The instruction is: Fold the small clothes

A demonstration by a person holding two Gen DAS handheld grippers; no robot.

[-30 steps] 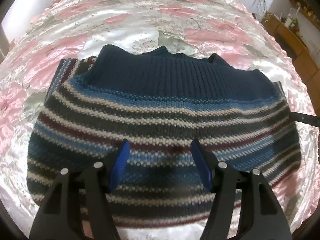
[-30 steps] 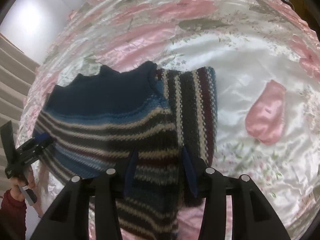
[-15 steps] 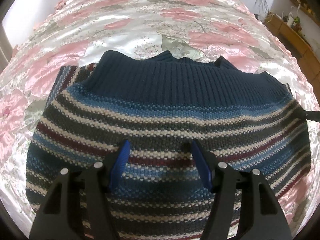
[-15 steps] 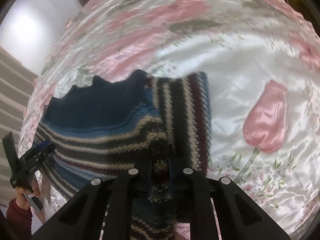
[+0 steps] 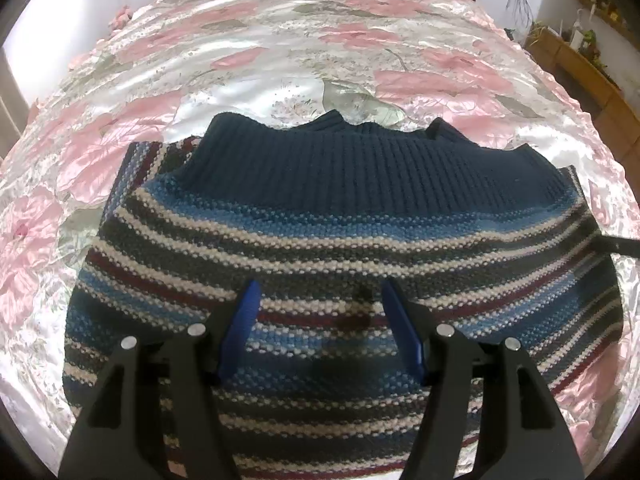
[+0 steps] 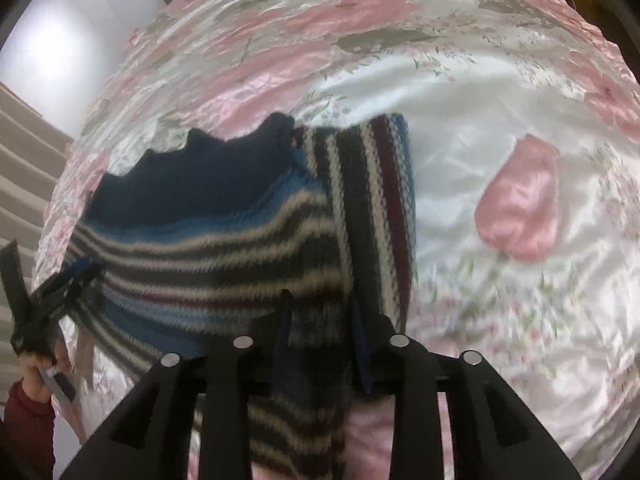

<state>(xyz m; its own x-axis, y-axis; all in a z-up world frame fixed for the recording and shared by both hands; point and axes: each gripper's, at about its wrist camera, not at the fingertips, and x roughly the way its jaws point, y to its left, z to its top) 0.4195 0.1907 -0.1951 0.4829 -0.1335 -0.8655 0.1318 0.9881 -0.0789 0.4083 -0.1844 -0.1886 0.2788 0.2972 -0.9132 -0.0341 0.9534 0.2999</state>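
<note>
Both grippers' jaws gape over the striped sweater, gripping nothing; bare bedspread beyond its right edge

Striped sweater: lower hem cut off by the frame's bottom edge and masked by the left tool. Right wrist view: motion-blurred; sweater cloth between the right tool fingers indistinct, contact unresolved. Person's hand partly cropped at the left edge. Shelf items too small to identify.
</note>
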